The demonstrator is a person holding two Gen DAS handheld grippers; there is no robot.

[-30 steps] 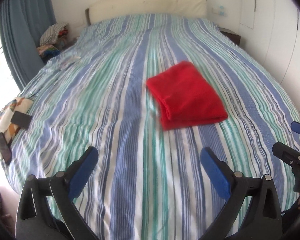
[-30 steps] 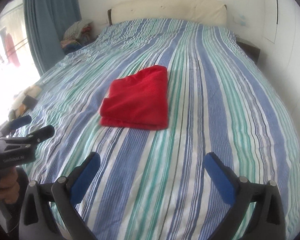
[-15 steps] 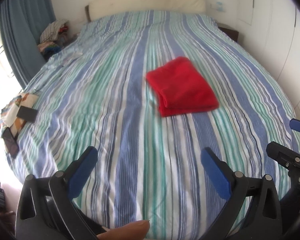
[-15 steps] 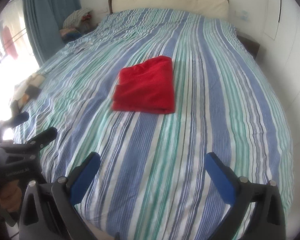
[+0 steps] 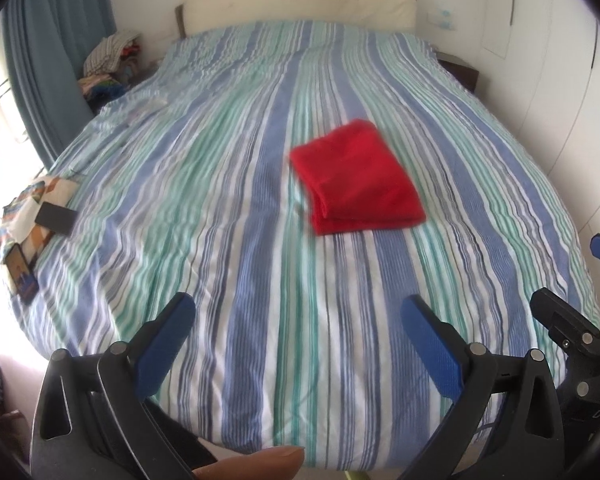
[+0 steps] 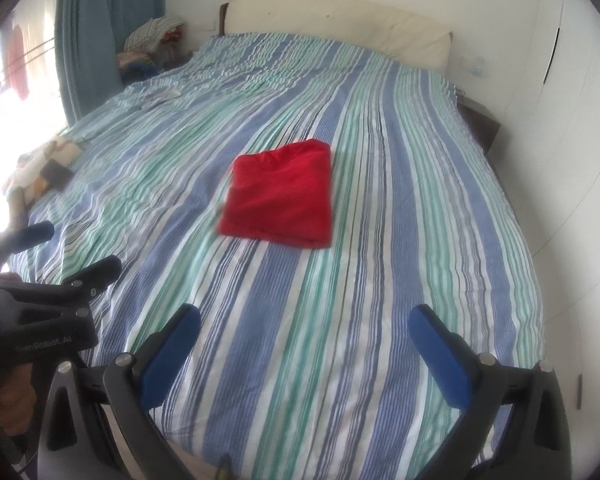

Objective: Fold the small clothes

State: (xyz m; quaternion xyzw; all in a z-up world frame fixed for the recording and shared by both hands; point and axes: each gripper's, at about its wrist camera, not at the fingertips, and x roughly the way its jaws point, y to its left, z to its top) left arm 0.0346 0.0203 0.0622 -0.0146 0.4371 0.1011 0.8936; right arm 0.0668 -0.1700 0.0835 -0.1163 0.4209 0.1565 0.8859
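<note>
We see a red garment (image 5: 356,178) lying folded into a compact, roughly square packet near the middle of the striped bedspread (image 5: 236,208), a little toward the right side of the bed. Its top face is smooth with a few soft creases, and the doubled layers show along the near and left edges, where one fold sits on another. The colour is a plain, strong red with no print that we can make out; the picture is slightly blurred.

Our left gripper (image 5: 296,330) hangs over the foot of the bed, well apart from the garment, its blue-padded fingers (image 5: 162,348) spread wide with nothing between them. Our right gripper (image 6: 304,338) is likewise over the near end of the bed, fingers (image 6: 440,354) wide apart and empty.

Toward the left edge of the bed lies a patterned cloth (image 5: 28,208) with a dark phone (image 5: 56,218) on it. A cream headboard (image 5: 296,4) and blue curtain (image 5: 56,52) stand beyond.
</note>
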